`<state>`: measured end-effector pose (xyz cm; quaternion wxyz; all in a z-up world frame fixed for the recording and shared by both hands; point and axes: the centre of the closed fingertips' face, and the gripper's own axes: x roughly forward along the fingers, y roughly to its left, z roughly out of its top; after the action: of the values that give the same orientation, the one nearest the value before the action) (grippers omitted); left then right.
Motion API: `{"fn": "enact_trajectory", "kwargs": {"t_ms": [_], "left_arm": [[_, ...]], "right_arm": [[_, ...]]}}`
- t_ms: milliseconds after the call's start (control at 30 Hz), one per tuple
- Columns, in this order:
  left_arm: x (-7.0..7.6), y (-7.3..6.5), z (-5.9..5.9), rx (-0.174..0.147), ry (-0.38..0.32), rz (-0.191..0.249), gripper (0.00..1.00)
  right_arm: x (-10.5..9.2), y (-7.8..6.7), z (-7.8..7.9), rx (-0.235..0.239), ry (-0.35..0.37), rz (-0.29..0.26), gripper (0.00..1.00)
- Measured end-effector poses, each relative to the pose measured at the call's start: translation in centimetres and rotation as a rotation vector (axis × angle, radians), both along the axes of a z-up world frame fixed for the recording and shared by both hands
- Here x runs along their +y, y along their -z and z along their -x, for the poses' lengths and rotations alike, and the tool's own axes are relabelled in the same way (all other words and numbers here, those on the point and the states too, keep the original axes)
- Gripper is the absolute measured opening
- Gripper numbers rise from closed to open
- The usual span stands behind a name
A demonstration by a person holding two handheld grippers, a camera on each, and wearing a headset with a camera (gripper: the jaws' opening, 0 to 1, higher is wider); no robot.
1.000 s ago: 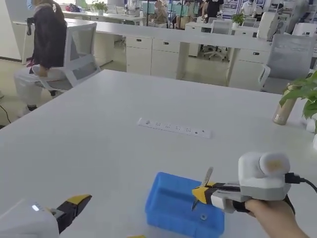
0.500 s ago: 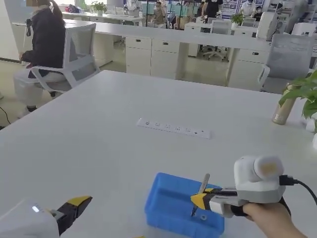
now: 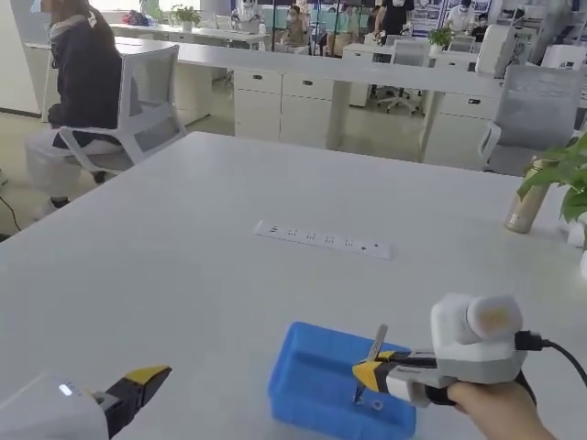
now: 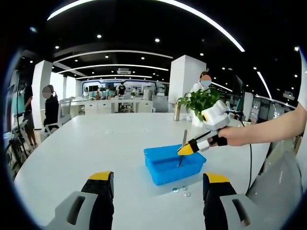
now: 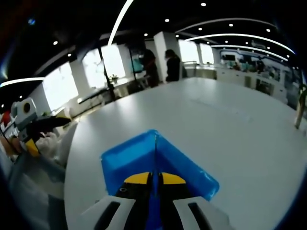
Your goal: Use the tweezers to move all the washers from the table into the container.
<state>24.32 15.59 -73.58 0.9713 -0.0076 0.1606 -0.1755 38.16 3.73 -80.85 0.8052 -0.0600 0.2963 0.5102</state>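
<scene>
The right hand-held gripper (image 3: 365, 371) is hanging over the blue container (image 3: 303, 337) at the lower right of the head view. Its jaws are pressing together on the tweezers (image 3: 377, 346). The tweezers are standing steeply, with the tips dipping down inside the container and the blunt end leaning up and away. The left hand-held gripper (image 4: 157, 178) is waiting with its jaws spread wide and holding nothing. It is sitting low at the bottom left of the head view.

We are looking at one relation for the coming move. The loose washers (image 4: 182, 190) are lying on the worktop (image 3: 229, 275) just outside the container's near wall, below the box in the left gripper view. So they are lying off the tweezer tips on the side facing the left hand-held gripper, and we judge the tips are going to have to lift over that wall and come back toward us. The left hand-held gripper is nearer to the washers, but the right one is carrying the tool.

We are counting one container, one pair of tweezers and what look like three washers outside it, though they are very small. One more seems to be resting on the container floor by the tips.
</scene>
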Motion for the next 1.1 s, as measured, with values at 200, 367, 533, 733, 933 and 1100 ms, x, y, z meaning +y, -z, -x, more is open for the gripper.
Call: {"fn": "enact_trajectory", "kwargs": {"t_ms": [200, 367, 533, 733, 933, 1100], "left_arm": [[-0.2, 0.2, 0.0, 0.008, 0.010, -0.003, 0.76], [-0.2, 0.1, 0.0, 0.007, 0.010, 0.001, 0.76], [-0.2, -0.1, 0.0, -0.002, 0.008, 0.010, 0.76], [-0.3, -0.3, 0.0, -0.013, 0.010, 0.019, 0.77], [-0.2, -1.1, -0.1, -0.044, -0.001, 0.049, 0.83], [0.2, -1.8, -0.3, -0.082, -0.028, 0.058, 0.90]], "right_arm": [[-0.3, -1.5, 0.1, 0.001, 0.031, -0.060, 0.03], [-0.2, -3.1, 0.8, -0.015, 0.027, -0.105, 0.03], [0.5, -5.2, 2.3, -0.033, 0.006, -0.160, 0.03], [1.9, -5.9, 4.7, -0.028, -0.071, -0.178, 0.03], [3.3, -3.7, 7.5, -0.033, -0.192, -0.082, 0.03], [4.1, -1.8, 8.6, -0.012, -0.220, -0.044, 0.03]]}}
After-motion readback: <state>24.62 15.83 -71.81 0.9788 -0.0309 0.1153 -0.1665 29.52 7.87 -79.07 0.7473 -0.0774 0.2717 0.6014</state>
